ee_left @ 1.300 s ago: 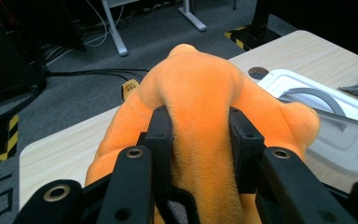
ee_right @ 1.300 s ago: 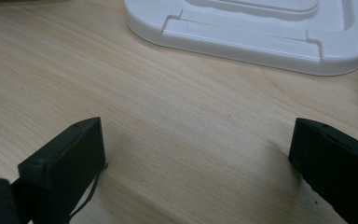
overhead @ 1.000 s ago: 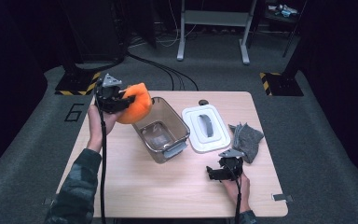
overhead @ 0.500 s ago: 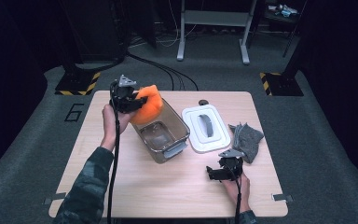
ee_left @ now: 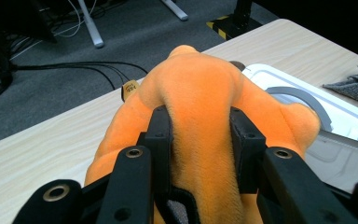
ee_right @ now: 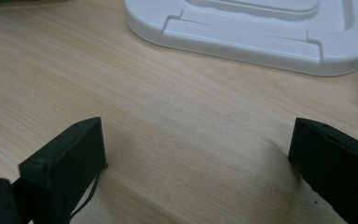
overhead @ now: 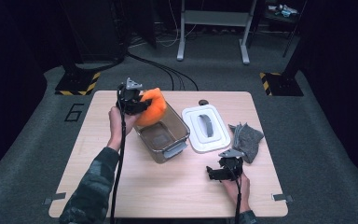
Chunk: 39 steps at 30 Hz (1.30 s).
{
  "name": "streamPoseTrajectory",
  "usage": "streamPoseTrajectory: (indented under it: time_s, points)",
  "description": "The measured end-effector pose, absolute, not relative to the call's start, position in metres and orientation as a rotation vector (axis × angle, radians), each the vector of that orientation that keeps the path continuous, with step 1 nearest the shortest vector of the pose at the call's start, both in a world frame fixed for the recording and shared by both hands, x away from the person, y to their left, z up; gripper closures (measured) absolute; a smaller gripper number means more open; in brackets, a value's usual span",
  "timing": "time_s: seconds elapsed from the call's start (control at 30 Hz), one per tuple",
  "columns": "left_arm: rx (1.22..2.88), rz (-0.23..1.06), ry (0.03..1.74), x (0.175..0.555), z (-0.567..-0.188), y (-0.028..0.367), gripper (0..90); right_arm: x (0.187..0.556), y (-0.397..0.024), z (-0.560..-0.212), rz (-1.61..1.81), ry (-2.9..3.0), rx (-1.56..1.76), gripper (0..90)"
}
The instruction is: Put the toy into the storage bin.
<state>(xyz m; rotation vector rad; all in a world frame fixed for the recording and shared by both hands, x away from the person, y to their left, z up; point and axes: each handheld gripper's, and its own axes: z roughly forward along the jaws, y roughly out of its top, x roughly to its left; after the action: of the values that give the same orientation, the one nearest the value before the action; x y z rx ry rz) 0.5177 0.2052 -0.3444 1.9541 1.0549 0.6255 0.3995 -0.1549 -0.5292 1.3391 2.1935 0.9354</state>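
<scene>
The left gripper (overhead: 137, 103) pinches an orange plush toy (overhead: 151, 111), its jaws pressed into the soft body on both sides, as the left gripper view (ee_left: 200, 135) makes plain; the toy (ee_left: 200, 93) hangs at the far left corner of the clear bin (overhead: 164, 135), over its rim and not yet inside it; the work looks roughly half done, since the pick-up is made and the lowering and release are left; the bin appears to hold nothing yet, though its see-through walls make that hard to confirm.

The white lid (overhead: 206, 129) lies flat on the surface (overhead: 177, 186) just beside the bin's right side, so closing the bin may follow; a grey cloth (overhead: 246, 140) sits to the right of the lid, near the surface's right edge.

The right gripper (overhead: 223, 170) rests low on the surface near the front, jaws spread wide with only bare wood between them (ee_right: 196, 154), the lid's (ee_right: 247, 32) near edge just ahead of it.

The bin's mouth is wider than the toy, so the drop seems roomy; the near rim with its grey latch (overhead: 175, 151) and the far wall are the edges to mind; the front and left of the surface are bare.
</scene>
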Motion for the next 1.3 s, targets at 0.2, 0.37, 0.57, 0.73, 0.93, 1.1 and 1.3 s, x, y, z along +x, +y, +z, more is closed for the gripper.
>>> streamPoseTrajectory:
  time_s: [0.2,0.37,0.57,0.73,0.93,1.1,1.3]
  points:
    - [1.964,0.617,1.062,0.523,-0.350,0.200,66.0,0.400,-0.155,-0.529,0.935,2.193,1.339,3.1]
    - [1.985,0.600,1.082,0.529,-0.357,0.198,66.0,0.399,-0.156,-0.529,0.932,2.207,1.327,3.1]
    - [2.025,0.569,1.101,0.534,-0.366,0.193,65.7,0.399,-0.156,-0.529,0.933,2.206,1.329,3.1]
    - [2.030,0.544,1.118,0.538,-0.371,0.193,65.3,0.399,-0.156,-0.529,0.931,2.203,1.329,3.2]
    - [2.062,0.538,1.138,0.539,-0.378,0.191,64.6,0.399,-0.156,-0.529,0.930,2.204,1.328,3.2]
    - [2.094,0.534,1.158,0.541,-0.386,0.189,63.4,0.399,-0.156,-0.529,0.931,2.205,1.328,3.2]
    - [2.158,0.524,1.194,0.546,-0.394,0.183,57.1,0.399,-0.155,-0.529,0.934,2.206,1.329,3.2]
